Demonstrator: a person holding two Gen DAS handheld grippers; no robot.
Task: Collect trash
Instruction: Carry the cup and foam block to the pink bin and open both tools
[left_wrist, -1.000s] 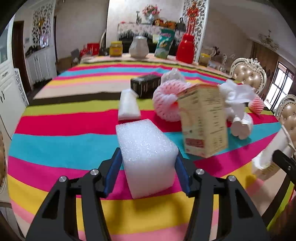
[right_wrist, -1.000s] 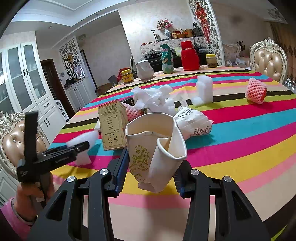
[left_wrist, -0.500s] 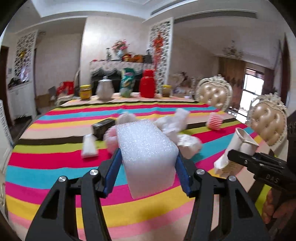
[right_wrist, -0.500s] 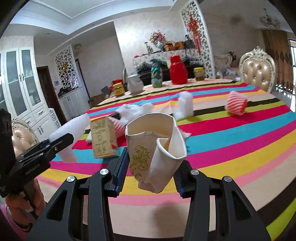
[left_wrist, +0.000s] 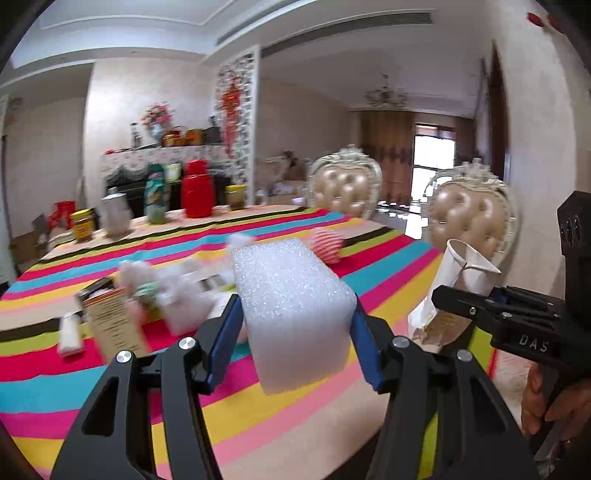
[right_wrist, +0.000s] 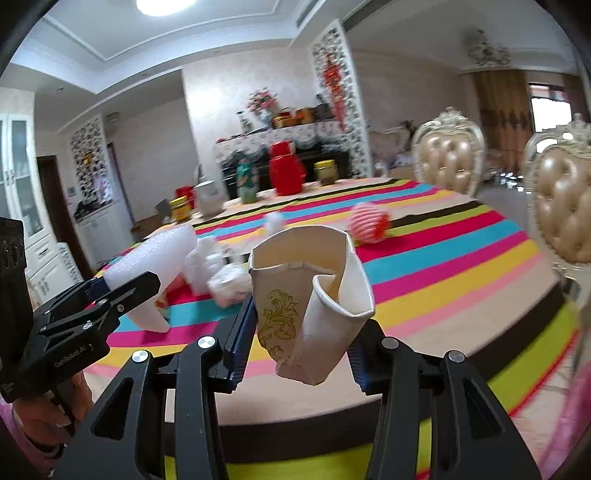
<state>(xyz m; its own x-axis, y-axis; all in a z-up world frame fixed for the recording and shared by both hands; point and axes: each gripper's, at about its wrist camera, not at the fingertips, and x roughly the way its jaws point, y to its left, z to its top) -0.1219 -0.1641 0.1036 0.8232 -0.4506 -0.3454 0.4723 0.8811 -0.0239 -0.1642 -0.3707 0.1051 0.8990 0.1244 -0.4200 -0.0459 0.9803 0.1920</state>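
Round table (left_wrist: 55, 387) w/ a bright striped cloth, two tufted cream chairs (left_wrist: 345, 190) at its far-right edge, sideboard w/ flowers behind. Red jug (left_wrist: 198, 192) and jars stand at the far rim. Mid-table trash pile – a small carton (left_wrist: 110, 323), white wads, pink foam net (right_wrist: 369, 223) – is motion-blurred; carton print unreadable. Left gripper (left_wrist: 293, 328) pinches a white foam block (left_wrist: 291, 310), held above the table; its body reads "GenRobot.AI". Right gripper (right_wrist: 303, 339) clamps a crushed paper cup (right_wrist: 314, 306) w/ gold scrollwork – "DAS" on its side.
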